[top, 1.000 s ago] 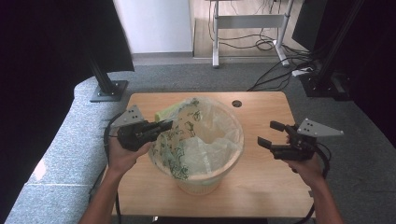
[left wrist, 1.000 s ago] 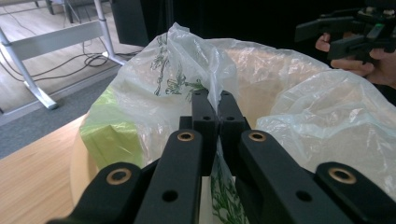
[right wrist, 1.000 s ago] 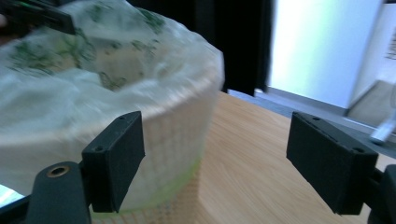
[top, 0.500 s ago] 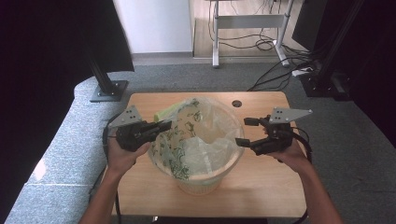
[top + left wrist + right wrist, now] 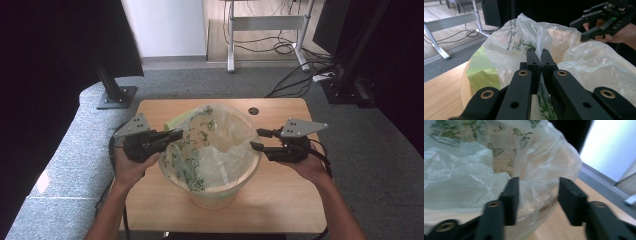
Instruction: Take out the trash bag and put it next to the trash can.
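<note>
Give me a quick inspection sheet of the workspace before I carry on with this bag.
Surface: wooden table, a round dark spot near its far edge.
Job's things: plastic bag with green print, draped in and over a pale bin.
Clutter: nothing seen.
Grippers: left gripper shut on the bag's edge, jaws pinched together on the film; right gripper open at the bag's opposite rim, film lying between its jaws.
Cables: a cable trails from each gripper; loose cables lie on the floor beyond the table.
Surroundings: grey carpet, metal desk legs, black stands either side.
</note>
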